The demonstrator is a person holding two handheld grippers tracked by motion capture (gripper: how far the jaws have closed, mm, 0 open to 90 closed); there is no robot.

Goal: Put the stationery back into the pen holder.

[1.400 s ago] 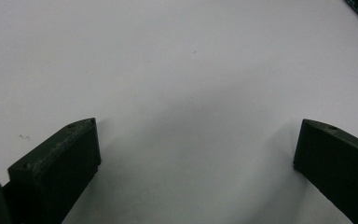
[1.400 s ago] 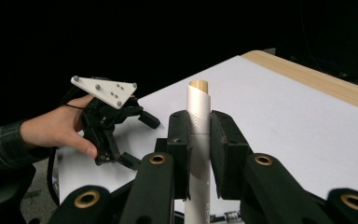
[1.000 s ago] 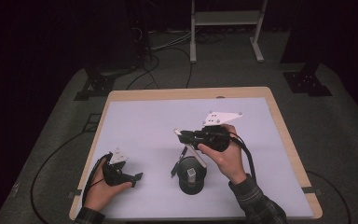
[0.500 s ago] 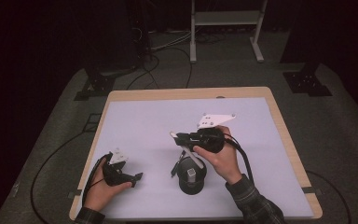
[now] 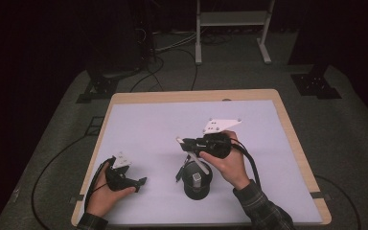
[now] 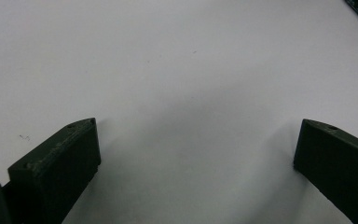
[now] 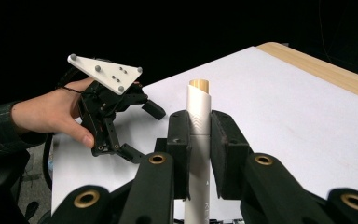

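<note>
White tube [image 7: 198,121] over the pale table [image 5: 148,124] (dark room) in right tool [image 7: 198,135].

1. We see a table [image 5: 287,124] with a pale wooden rim and a white top, lit from above.
2. Around it we see a grey floor [image 5: 350,124] that fades into darkness on every side.
3. At the far side we see a white metal stand [image 5: 232,21].
4. Black cables [image 5: 172,52] lie on the far floor, left of the stand.
5. Dark footed bases [image 5: 316,84] stand far right and far left.
</note>
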